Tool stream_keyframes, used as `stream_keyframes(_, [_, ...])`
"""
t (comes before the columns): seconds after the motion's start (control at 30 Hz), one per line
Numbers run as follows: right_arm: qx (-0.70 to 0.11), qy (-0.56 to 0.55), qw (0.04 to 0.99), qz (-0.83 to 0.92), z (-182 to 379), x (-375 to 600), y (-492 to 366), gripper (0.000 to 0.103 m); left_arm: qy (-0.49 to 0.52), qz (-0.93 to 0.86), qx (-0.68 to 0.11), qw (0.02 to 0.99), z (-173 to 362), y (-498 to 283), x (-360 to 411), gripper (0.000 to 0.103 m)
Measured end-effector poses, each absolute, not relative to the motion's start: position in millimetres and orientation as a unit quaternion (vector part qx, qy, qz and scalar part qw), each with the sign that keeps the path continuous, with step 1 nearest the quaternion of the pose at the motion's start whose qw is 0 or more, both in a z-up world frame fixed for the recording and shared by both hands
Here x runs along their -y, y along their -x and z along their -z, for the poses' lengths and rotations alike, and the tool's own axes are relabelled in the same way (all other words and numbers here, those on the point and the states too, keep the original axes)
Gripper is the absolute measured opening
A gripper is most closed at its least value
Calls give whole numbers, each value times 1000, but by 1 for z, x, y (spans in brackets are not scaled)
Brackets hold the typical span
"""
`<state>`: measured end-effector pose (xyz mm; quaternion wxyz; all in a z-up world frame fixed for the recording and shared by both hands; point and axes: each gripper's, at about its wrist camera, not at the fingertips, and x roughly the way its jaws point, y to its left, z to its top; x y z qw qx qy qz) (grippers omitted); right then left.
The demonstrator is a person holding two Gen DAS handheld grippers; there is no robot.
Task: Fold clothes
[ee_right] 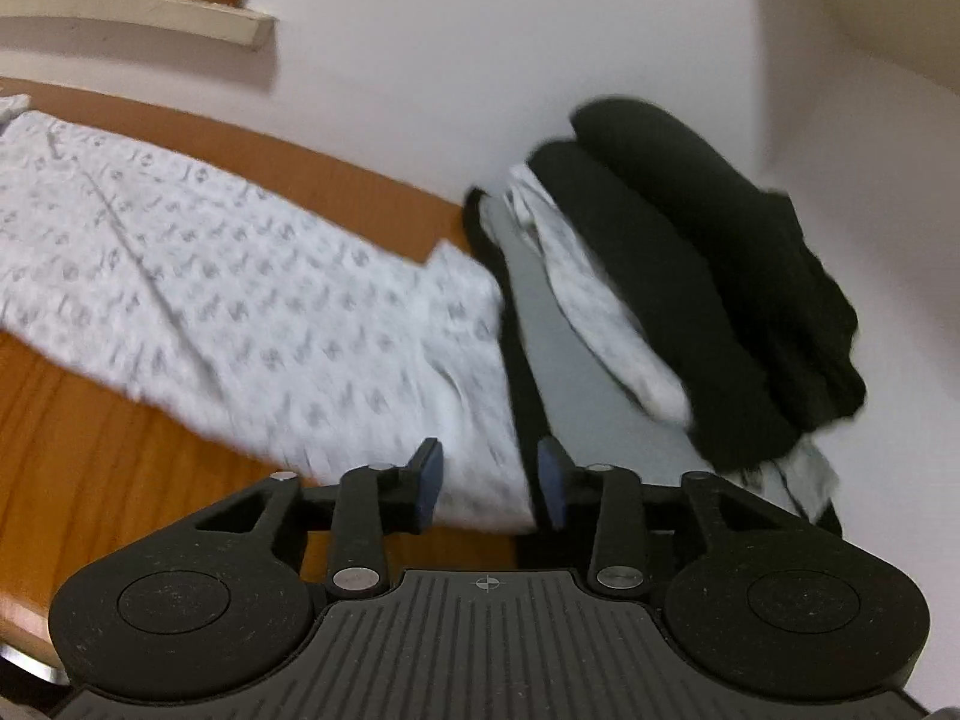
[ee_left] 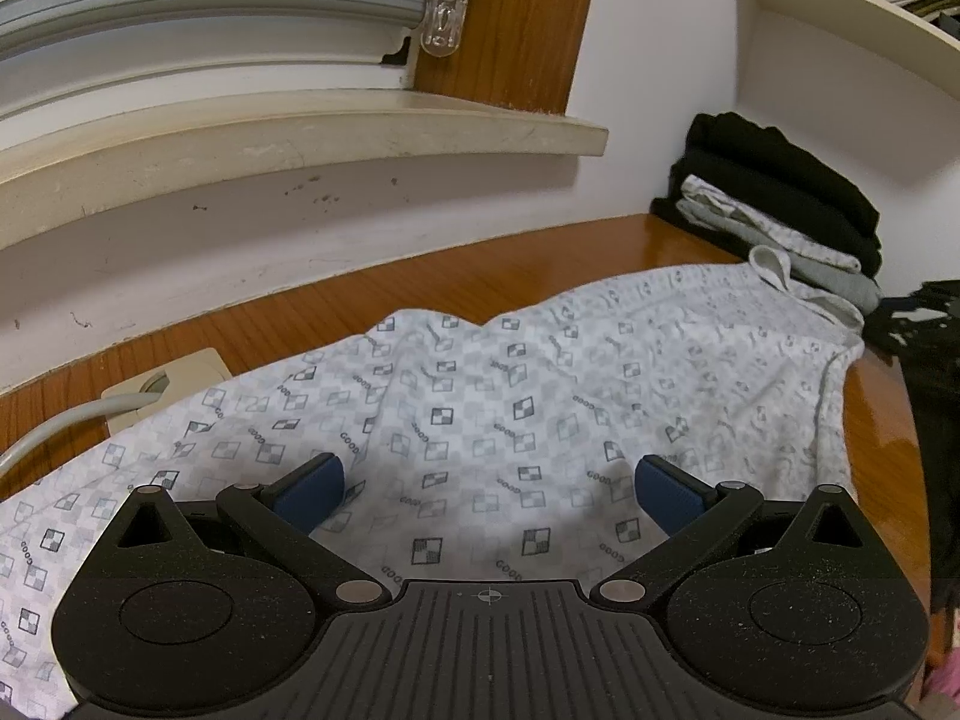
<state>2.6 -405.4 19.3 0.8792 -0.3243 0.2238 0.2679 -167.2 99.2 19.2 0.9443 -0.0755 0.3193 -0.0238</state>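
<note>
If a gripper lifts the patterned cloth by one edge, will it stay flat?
Probably not. The patterned cloth lies in soft wrinkles, so it likely droops. It looks thin, likely light. On the glossy table it may slide.

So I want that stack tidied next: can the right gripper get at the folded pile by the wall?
Probably yes. The right gripper, jaws apart and holding nothing, faces the folded pile with only the patterned garment's edge below it.
</note>
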Motion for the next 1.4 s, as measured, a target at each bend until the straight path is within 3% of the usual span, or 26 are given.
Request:
stream_keyframes(0.57, [-203,401,854,-262,7,383,-8,37,81,26,-319,944,-19,168,-101,103])
stream_keyframes(1.03, [-206,397,855,-263,6,375,-31,37,78,26,-320,944,-20,167,-101,103])
stream_keyframes(1.07, [-212,392,856,-262,4,373,-35,35,78,26,-320,944,-20,167,-101,103])
stream_keyframes(1.1, [-219,384,858,-260,3,372,-39,17,78,26,-320,944,-20,167,-102,103])
stream_keyframes(1.13, [-225,373,863,-256,0,371,-43,10,78,26,-320,944,-20,167,-102,103])
stream_keyframes(1.4, [-199,210,917,-275,-71,367,-50,10,92,21,-305,948,-21,171,-105,103])
